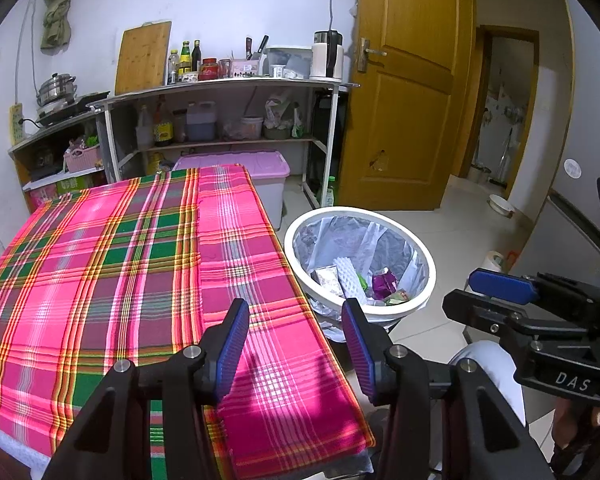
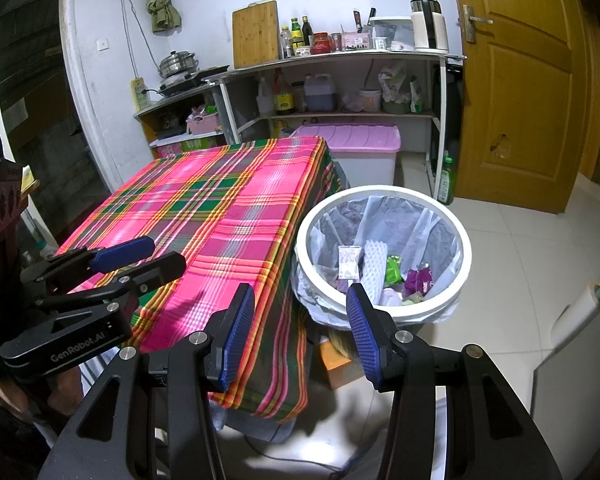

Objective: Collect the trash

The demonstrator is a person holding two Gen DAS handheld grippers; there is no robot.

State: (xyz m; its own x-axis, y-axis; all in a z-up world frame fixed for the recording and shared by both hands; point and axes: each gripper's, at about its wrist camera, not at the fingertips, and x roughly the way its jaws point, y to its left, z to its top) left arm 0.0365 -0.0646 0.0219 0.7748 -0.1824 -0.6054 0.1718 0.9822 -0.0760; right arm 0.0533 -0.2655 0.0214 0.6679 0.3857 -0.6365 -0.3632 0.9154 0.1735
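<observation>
**Both grippers open and empty; trash lies in the bin beside the table**

The blue-padded fingers (image 1: pixel 231 350) of the left gripper (image 1: pixel 296 350) stand wide apart with nothing between them. The left gripper hangs above the near right corner of the table (image 1: pixel 100 264), which is covered by a pink, green and yellow plaid cloth. The fingers (image 2: pixel 236 334) of the right gripper (image 2: pixel 300 334) are likewise spread wide and hold nothing. The right gripper sits over the near edge of the cloth, between the table corner and the bin. Each gripper appears in the other's view: the right one at the right margin of the left wrist view, the left one at the left margin of the right wrist view.

Just beside the table's right edge stands the trash bin (image 2: pixel 384 194), a round white-rimmed container lined with a translucent bag. The trash (image 2: pixel 392 270) lies at the bottom of the bin: a white foam sleeve, a small white packet, a green wrapper and a purple wrapper.

Beyond the table stands a pink-lidded storage box (image 2: pixel 352 138) on the floor. Behind it, a metal shelf unit (image 1: pixel 220 88) carries bottles, a cutting board and a kettle. A wooden door (image 1: pixel 404 80) stands to the right.
</observation>
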